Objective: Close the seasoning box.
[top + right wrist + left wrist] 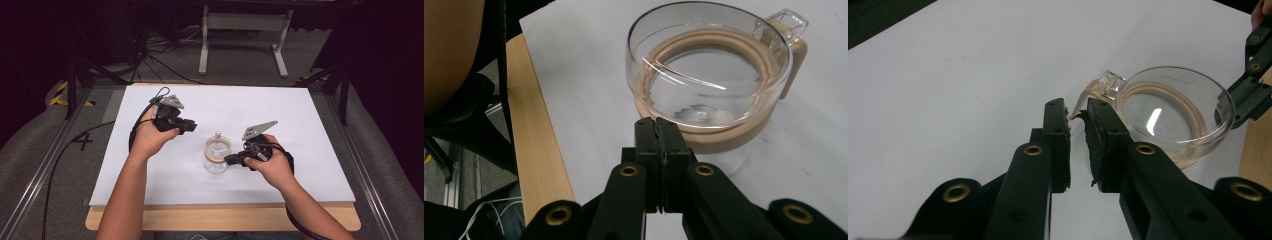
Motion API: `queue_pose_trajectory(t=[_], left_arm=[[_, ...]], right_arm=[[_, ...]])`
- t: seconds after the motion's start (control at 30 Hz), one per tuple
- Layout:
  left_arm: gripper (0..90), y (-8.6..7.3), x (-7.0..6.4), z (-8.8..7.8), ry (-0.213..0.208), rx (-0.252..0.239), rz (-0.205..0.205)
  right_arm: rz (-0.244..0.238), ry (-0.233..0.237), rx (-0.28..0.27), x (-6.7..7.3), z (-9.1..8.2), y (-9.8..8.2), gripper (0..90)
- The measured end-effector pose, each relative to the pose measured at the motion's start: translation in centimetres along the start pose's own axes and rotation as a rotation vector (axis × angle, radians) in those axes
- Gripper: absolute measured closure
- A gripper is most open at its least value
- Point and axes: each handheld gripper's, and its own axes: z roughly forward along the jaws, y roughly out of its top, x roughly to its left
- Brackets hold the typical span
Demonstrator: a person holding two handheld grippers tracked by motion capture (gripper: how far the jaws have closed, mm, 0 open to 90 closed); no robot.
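A clear round container [217, 156] with a beige ring inside and a small square tab stands on the white board [280, 115], near the middle. My right gripper [228, 160] comes from the right. In the right gripper view its jaws are pressed together [657, 124], with the tips against the container's near wall [709, 75]. My left gripper [192, 126] hovers up and left of the container. In the left gripper view its jaws stand a narrow gap apart [1078, 112], pointing at the beige tab of the container [1173, 115], with nothing held. The right gripper [1245, 92] shows at that view's far edge.
The white board lies on a wooden table whose front edge [225, 217] runs near the person. A metal frame leg [203, 45] and cables [155, 55] lie on the floor beyond the table. Bare board spreads to the left, right and far side.
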Motion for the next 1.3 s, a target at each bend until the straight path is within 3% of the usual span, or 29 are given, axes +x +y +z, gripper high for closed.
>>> queue_pose_trajectory(t=[0.23,0.47,0.67,0.7,0.8,1.0,1.3], left_arm=[[78.7,0.0,0.0,0.0,-0.003,0.002,0.000],[77.2,-0.3,-0.2,-0.4,-0.001,-0.009,-0.008],[72.9,-1.3,-0.1,-1.5,0.000,-0.021,-0.034],[72.9,-1.8,-0.1,-1.9,-0.006,-0.029,-0.054],[69.5,-3.1,0.1,-3.1,-0.019,-0.048,-0.104],[68.9,-4.7,0.3,-4.7,0.016,-0.045,-0.134],[67.6,-6.5,0.4,-6.0,0.047,-0.034,-0.181]], right_arm=[[-0.005,0.004,0.014,0.3,0.1,-0.5,89.8],[-0.024,-0.004,-0.013,0.4,-0.7,0.2,89.1],[-0.033,-0.027,-0.062,0.1,-2.1,1.4,77.4],[-0.029,-0.030,-0.078,-0.1,-2.3,1.6,72.7],[-0.039,-0.052,-0.118,-0.8,-3.3,2.4,63.2],[-0.071,-0.105,-0.155,-2.3,-5.1,3.4,57.5],[-0.025,-0.181,-0.152,-5.6,-7.3,2.3,53.7]])
